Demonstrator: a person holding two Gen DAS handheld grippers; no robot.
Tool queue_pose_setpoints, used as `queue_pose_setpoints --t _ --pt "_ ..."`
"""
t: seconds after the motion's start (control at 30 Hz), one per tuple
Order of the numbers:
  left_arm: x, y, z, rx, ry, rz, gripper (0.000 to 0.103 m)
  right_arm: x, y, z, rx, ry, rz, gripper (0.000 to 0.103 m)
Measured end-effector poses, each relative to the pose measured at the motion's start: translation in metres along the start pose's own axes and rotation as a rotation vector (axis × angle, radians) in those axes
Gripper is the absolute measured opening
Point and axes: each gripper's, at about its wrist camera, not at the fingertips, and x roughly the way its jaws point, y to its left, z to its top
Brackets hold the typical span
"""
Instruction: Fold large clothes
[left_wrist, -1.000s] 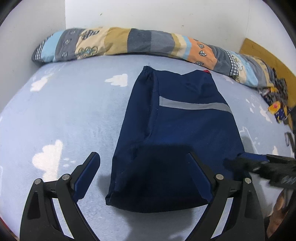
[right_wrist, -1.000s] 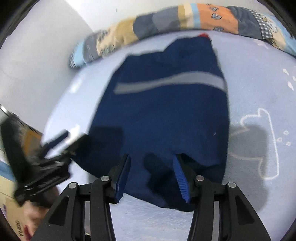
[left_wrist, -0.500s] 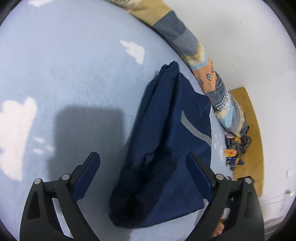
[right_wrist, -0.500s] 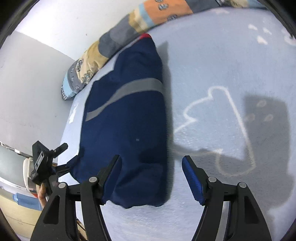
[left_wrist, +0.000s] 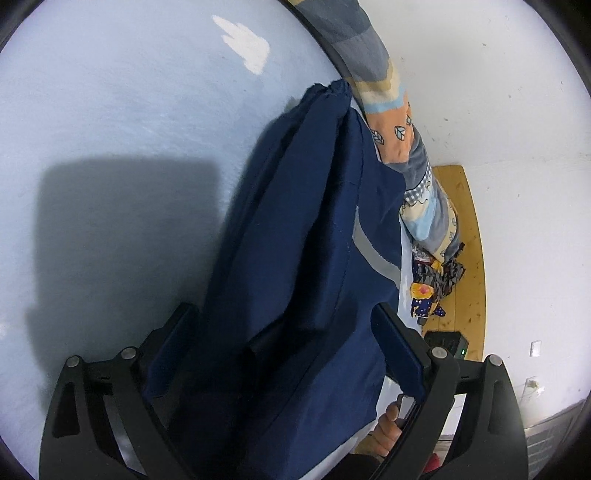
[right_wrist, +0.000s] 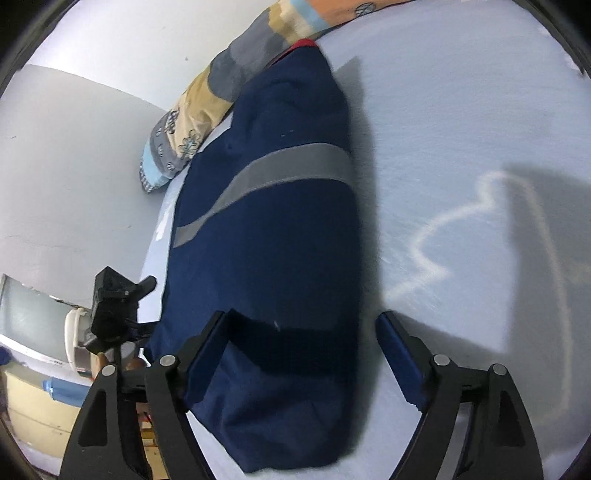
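Observation:
A navy garment (left_wrist: 295, 221) with a grey reflective stripe lies folded lengthwise on a light blue sheet (left_wrist: 110, 110). My left gripper (left_wrist: 286, 321) is open wide and tilted down over the garment's near left edge, with cloth between its fingers but not pinched. In the right wrist view the same garment (right_wrist: 277, 240) runs away from me. There my right gripper (right_wrist: 304, 321) straddles its near right edge, jaws opening. One finger is over the cloth and the other over the sheet (right_wrist: 461, 147), and the pads do not press. The left gripper (right_wrist: 114, 306) shows at the garment's far side.
A patchwork bolster (left_wrist: 388, 110) (right_wrist: 207, 92) lies along the white wall at the bed's head. Beyond the bed edge is a wooden floor (left_wrist: 469, 229) with a heap of patterned clothes (left_wrist: 436, 280). A person's hand (left_wrist: 386, 428) shows low down. Boxes (right_wrist: 33, 406) stand beside the bed.
Both grippers rolled and sank closer to the garment's near end, one at each side edge. The right jaws spread much wider. The left jaws stayed wide.

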Motion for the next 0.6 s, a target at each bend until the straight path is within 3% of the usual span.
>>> queue_pose_setpoints --t 0.1,0.2,0.23,0.3,0.37,0.47,0.6 --pt "0.009 -0.007 0.0 0.022 -0.021 0.021 0.103 0.024 0.011 0.012 -0.021 0.009 -0.002 0.095" --pt "0.019 -0.026 -0.01 0.092 -0.05 0.053 0.103 0.037 0.032 0.02 -0.081 0.01 -0.056 0.095" --pt "0.023 -0.032 -0.012 0.113 -0.052 0.057 0.103 0.037 0.036 0.02 -0.103 0.007 -0.076 0.093" --pt "0.027 -0.052 -0.021 0.178 -0.063 0.099 0.1 0.026 0.045 0.017 -0.164 -0.012 -0.122 0.074" --pt "0.023 -0.068 -0.028 0.23 -0.074 0.094 0.1 0.01 0.046 0.016 -0.172 -0.033 -0.109 0.058" --pt "0.02 -0.086 -0.039 0.246 -0.061 0.015 0.1 -0.014 0.056 0.011 -0.23 -0.06 -0.149 0.055" --pt "0.025 -0.116 -0.066 0.316 -0.026 0.023 0.1 -0.052 0.065 -0.002 -0.292 -0.092 -0.178 0.052"
